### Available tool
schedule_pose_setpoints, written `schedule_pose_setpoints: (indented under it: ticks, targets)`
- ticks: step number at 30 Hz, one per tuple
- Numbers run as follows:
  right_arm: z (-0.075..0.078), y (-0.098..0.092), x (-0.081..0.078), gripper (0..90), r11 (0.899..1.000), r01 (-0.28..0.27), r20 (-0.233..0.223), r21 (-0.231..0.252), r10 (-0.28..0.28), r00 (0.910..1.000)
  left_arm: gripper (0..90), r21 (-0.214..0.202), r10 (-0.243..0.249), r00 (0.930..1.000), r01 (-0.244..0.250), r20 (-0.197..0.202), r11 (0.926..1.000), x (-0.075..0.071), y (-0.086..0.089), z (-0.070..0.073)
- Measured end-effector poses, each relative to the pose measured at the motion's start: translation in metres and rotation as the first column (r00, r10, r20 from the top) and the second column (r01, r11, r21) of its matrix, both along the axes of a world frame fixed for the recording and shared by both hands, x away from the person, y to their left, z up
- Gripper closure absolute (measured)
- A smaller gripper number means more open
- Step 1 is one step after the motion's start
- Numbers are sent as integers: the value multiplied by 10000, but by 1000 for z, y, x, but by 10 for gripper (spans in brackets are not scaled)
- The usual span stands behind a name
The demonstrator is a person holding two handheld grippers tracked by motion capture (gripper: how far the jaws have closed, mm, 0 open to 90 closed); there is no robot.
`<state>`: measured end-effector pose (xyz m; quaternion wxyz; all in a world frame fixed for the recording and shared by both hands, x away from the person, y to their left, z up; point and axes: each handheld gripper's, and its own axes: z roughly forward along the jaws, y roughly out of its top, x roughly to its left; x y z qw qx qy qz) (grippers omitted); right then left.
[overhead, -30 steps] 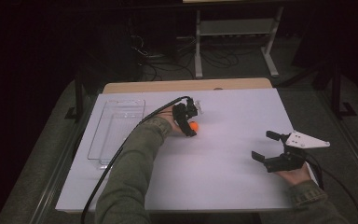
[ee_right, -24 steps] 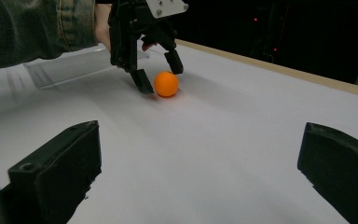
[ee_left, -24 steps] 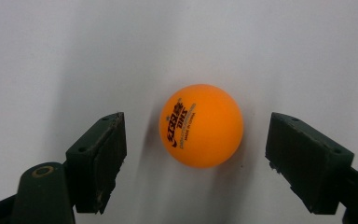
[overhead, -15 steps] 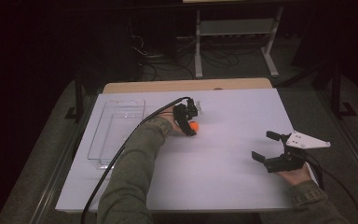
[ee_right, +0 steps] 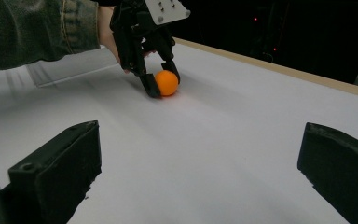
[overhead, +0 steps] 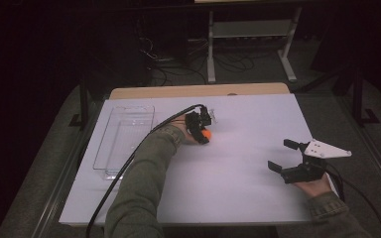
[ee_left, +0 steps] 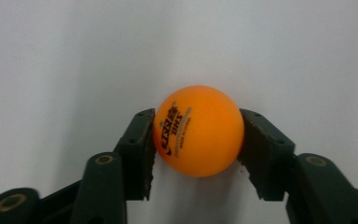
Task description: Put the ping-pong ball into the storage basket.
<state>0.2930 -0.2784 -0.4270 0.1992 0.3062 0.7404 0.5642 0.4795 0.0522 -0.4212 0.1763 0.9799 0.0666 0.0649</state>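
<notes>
Now, left gripper (ee_left: 196, 154): jaws just closed, pads pressing orange ping-pong ball (ee_left: 196, 130)
Ball: between its jaws, on white table (overhead: 248, 148)
Right gripper (overhead: 283, 156): wide open, empty, well apart
Nearer hand: left

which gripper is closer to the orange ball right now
Left. The left gripper has just closed its jaws on the orange ball, pads pressing both sides. The right gripper sits open well off to the ball's right, near the table's edge.
</notes>
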Motion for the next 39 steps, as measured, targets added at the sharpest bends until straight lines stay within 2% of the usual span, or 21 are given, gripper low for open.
schedule_pose_setpoints:
  ticks: [17,23,29,39]
  targets:
    - [0,1,0,0,10000,-17,20,-61,17,10000,503,-121,9,9998,-7,198,9999,-2,4,10]
    - [-1,1,0,0,10000,10,-8,-67,-11,10000,503,-42,-18,9998,19,220,10000,-6,6,18]
    - [-1,1,0,0,10000,8,-17,-90,-8,10000,503,-306,-140,9992,151,372,9994,-11,5,31]
    - [-2,2,1,0,10000,-7,-69,-84,6,10000,503,-387,-188,9988,205,443,9990,-20,6,45]
